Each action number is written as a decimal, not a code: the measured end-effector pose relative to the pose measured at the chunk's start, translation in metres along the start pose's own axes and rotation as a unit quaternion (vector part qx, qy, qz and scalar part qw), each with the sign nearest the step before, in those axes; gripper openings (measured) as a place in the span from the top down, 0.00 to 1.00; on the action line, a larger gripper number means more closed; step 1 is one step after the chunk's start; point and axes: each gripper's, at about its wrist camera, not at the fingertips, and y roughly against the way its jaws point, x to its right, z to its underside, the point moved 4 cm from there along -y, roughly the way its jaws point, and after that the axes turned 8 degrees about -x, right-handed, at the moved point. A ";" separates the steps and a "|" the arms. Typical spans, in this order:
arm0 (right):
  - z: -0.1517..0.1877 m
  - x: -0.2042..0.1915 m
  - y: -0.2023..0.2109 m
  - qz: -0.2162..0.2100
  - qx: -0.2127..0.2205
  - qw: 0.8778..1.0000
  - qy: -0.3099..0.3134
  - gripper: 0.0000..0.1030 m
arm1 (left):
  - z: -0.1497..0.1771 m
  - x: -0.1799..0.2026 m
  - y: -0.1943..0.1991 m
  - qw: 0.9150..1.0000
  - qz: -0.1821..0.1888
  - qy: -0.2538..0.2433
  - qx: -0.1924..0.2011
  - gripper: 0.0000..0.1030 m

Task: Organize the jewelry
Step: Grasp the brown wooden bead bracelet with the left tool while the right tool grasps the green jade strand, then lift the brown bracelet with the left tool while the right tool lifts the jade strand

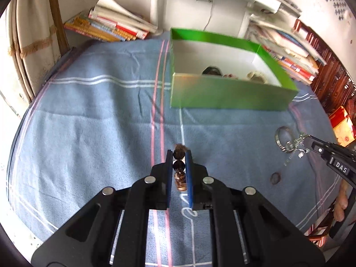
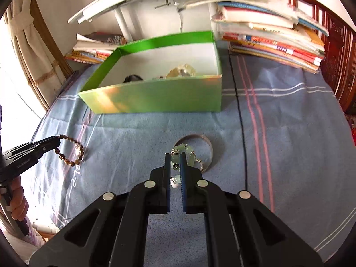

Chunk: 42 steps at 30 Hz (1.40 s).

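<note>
My left gripper [image 1: 179, 154] pinched the brown bead bracelet [image 1: 179, 166] just above the blue cloth [image 1: 100, 122]; my right gripper [image 2: 175, 155] clamped the pale green bead bracelet [image 2: 184, 153] over a metal bangle [image 2: 205, 142]. Beyond stood the green box [image 2: 155, 98], holding jewelry.

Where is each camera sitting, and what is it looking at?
Left wrist: sits on the left hand-held gripper, looking down along its fingers at the brown bead bracelet it pinches; the right hand-held gripper and some fingers show at the right edge.
Right wrist: sits on the right hand-held gripper, looking at the pale green bead bracelet it pinches; the left hand-held gripper shows at the left edge.
Shared: green box, blue cloth, silver bangle.
</note>
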 end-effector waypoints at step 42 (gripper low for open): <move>0.034 0.044 -0.029 0.050 -0.072 0.995 -0.041 0.69 | 0.025 0.065 -0.067 0.994 0.026 -0.075 -0.080 0.68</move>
